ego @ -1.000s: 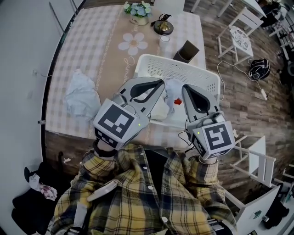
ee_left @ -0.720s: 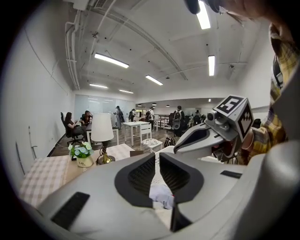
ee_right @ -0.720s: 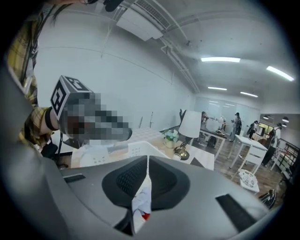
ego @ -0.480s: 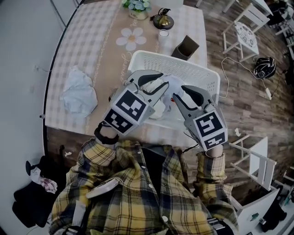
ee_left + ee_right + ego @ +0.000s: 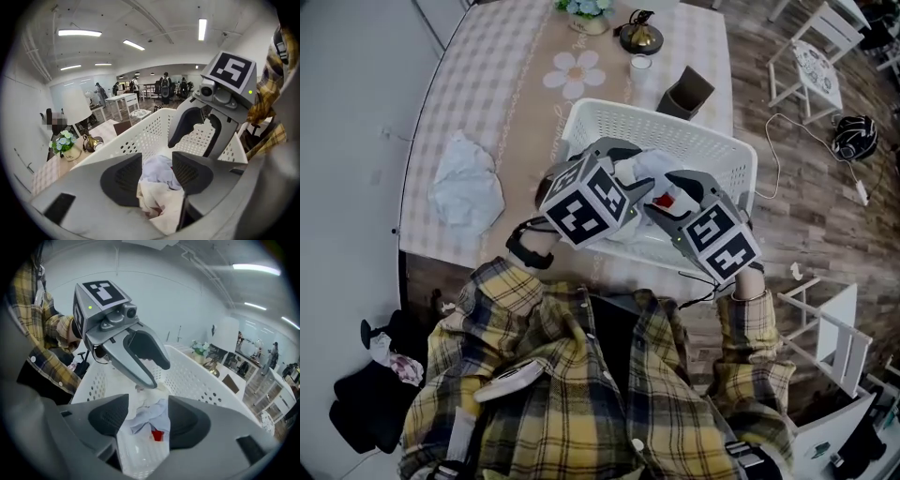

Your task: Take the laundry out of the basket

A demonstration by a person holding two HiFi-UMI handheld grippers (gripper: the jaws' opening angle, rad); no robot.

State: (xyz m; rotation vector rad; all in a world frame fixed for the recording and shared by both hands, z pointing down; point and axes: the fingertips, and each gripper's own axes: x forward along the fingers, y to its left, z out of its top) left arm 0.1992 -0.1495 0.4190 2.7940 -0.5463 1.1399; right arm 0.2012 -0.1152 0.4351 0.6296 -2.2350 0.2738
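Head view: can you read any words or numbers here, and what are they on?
No text here can be read.
Runner: faint curly writing along its edge, too small to read.
Left cube and right cube: black-and-white squares only, no letters.

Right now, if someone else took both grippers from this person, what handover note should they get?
Left gripper: open, its jaws have just been opening. It is down in the white basket with the pale laundry showing between its jaws; nothing is gripped.
Right gripper: also open, its jaws have just been opening. It is over the same pile by a red patch; nothing is gripped.
Things: the basket stands on the checked table. One crumpled pale cloth lies on the table to the basket's left.
Done: that cloth looks to be already out.
Left: close on the pile, lift it out and set it on the table.
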